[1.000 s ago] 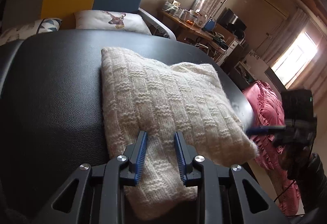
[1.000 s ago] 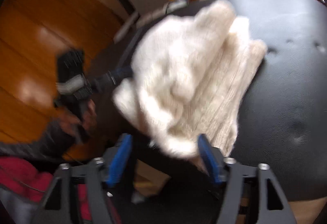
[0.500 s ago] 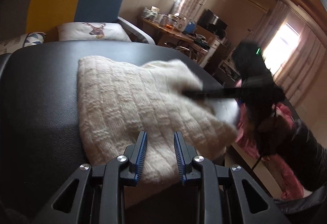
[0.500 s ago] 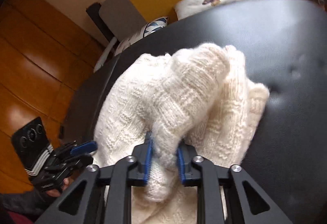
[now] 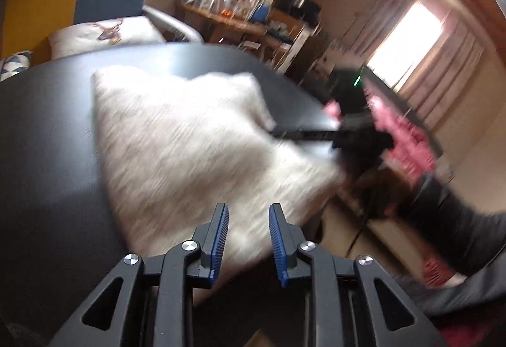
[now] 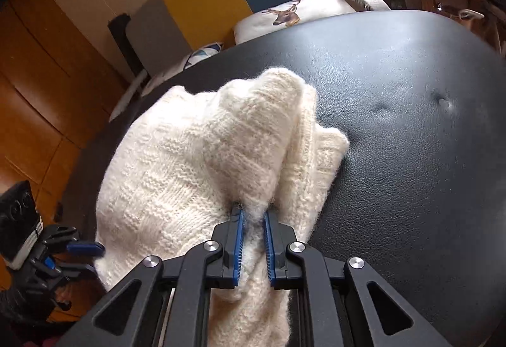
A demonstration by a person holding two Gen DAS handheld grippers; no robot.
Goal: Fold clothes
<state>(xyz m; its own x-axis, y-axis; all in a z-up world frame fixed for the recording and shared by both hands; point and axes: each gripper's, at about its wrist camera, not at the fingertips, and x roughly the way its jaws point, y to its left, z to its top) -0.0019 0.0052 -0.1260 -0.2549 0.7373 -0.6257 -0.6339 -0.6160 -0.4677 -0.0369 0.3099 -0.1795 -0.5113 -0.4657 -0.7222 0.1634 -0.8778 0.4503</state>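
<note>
Cream knit sweater sat pinched in the right gripper, jaws narrow on a bunched fold. The left gripper hovered with jaws parted, empty, its view badly smeared. The sweater lay on the black leather counter; beyond, a deer cushion.

My right gripper, whose fingers stood wide apart around the cream, chunky-knit folded sweater 1 second ago, has closed them on a bunched fold at its near edge and has kept that pinch since half a second ago. The sweater's top layer has been drawn up into a hump. My left gripper has pulled back: its fingers, which lay over the sweater's near corner, now sit just short of it, with the gap unchanged.
</note>
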